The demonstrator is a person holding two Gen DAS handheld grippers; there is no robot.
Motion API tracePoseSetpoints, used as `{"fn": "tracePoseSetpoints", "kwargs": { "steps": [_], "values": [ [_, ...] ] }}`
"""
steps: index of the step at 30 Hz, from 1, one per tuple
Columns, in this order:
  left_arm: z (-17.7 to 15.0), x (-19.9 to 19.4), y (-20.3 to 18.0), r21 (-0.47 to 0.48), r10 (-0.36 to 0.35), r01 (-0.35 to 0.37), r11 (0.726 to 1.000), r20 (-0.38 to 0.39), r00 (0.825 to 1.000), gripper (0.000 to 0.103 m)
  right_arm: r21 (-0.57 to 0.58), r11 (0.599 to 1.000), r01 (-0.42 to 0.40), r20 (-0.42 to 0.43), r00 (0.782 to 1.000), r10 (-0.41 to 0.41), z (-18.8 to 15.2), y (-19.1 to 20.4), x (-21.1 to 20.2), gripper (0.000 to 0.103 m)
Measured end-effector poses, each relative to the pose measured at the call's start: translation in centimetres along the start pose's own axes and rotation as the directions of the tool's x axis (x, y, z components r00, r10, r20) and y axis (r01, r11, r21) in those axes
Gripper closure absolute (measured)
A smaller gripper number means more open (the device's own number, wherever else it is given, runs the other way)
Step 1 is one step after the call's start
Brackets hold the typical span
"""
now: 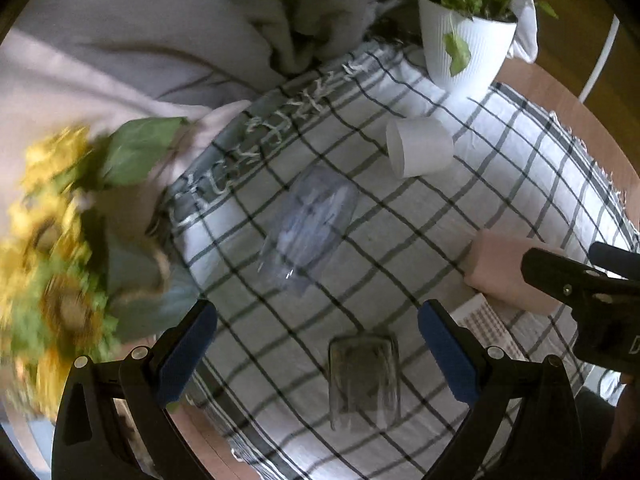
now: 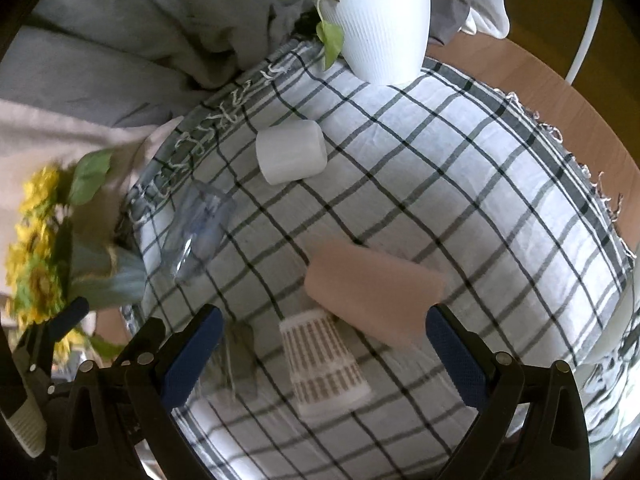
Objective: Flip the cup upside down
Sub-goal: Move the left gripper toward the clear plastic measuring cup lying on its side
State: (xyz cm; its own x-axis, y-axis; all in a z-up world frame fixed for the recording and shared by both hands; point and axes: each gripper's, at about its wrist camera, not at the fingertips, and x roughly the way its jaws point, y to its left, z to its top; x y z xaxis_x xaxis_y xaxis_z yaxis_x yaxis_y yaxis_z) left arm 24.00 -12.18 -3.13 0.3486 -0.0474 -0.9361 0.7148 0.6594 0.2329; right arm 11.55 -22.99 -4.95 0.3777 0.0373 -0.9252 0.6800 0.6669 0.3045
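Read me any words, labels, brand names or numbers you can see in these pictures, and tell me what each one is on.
No readable text.
Patterned cup: rows of small brown marks, a pattern, not letters.
Right tongs' body at the left wrist view's edge: a pale partial character, cut off, unreadable.

You are working in a home, at a round wooden table laid out as a living or dining corner. A fringed checked tablecloth covers most of it, and a leafy houseplant in a ribbed white pot stands at its far edge. On your left sits a bunch of yellow sunflowers tied with twine. Rumpled grey and beige bedding or throws lie piled just behind the table.
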Motion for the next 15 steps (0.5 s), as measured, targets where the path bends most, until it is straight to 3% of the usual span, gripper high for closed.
{"fn": "tracePoseSetpoints", "kwargs": {
  "steps": [6, 15],
  "values": [
    [3.1, 4.5, 0.4, 0.043, -0.056, 0.06, 0.997, -0.099, 0.994, 0.001, 0.037, 0.999, 0.035, -0.009, 0.999, -0.035, 2.5, 0.8, 2.1, 0.001],
    [5.6, 10.0, 1.0, 0.042, -0.043, 0.053, 0.998, -0.208, 0.977, 0.001, 0.07, 0.995, 0.067, -0.025, 0.998, -0.066, 4.7, 0.9, 4.5, 0.001]
  ]
}}
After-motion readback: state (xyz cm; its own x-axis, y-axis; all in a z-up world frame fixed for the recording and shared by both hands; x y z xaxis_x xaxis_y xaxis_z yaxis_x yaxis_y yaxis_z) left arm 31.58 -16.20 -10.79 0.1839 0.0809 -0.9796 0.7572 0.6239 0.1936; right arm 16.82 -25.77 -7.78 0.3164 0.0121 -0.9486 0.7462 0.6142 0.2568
